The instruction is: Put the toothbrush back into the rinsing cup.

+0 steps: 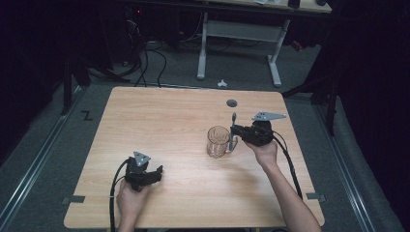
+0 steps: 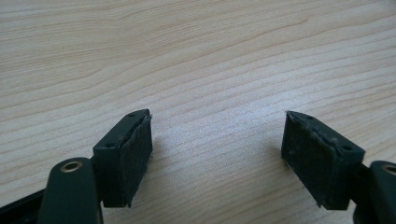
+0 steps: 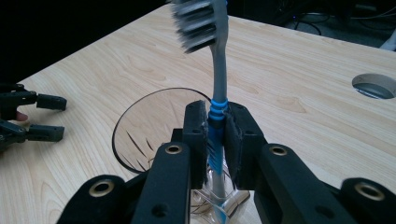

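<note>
A clear glass mug stands on the wooden table, right of its middle. My right gripper hovers at the mug's right side, shut on a toothbrush with a grey and blue handle. In the right gripper view the toothbrush stands upright between the pads, bristles at the top, with the mug's rim just beyond and below. My left gripper rests low near the table's front left, open. The left gripper view has its two pads wide apart over bare wood.
A round cable hole sits in the table near its far edge, also seen in the right gripper view as a hole. A white desk frame and cables lie on the floor beyond the table.
</note>
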Available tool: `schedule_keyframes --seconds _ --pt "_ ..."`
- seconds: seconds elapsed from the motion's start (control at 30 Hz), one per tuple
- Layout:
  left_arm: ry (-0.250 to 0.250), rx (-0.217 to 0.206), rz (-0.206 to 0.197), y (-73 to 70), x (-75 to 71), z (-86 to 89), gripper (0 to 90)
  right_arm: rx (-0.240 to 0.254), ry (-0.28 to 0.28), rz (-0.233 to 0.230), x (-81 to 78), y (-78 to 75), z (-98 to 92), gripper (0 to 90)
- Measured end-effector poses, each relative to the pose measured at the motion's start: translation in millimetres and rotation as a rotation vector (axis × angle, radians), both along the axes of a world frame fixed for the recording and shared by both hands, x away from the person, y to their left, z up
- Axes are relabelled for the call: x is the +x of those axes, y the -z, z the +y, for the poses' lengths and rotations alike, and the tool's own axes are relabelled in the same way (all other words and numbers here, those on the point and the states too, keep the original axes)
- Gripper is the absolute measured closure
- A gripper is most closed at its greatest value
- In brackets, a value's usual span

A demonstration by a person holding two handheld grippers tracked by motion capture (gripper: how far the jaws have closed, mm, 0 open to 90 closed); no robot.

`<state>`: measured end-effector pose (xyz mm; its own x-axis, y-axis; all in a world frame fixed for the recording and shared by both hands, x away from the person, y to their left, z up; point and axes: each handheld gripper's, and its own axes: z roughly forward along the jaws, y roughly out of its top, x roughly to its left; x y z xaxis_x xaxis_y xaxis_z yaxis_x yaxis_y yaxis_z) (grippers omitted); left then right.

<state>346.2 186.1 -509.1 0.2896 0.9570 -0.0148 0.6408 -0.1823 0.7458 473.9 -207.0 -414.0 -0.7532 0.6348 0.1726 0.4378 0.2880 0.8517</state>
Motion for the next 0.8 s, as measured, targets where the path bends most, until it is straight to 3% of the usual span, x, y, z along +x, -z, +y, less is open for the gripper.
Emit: schedule_keyframes --seconds 0.63,0.8 --pt "0.0 0.001 0.0 0.0 0.0 -0.1 25.3 0.004 0.009 0.017 -1.7 8.6 -4.0 79.0" --pt "0.0 0.001 0.0 0.0 0.0 -0.1 25.3 0.012 0.014 0.016 -2.6 7.6 -4.2 74.6"
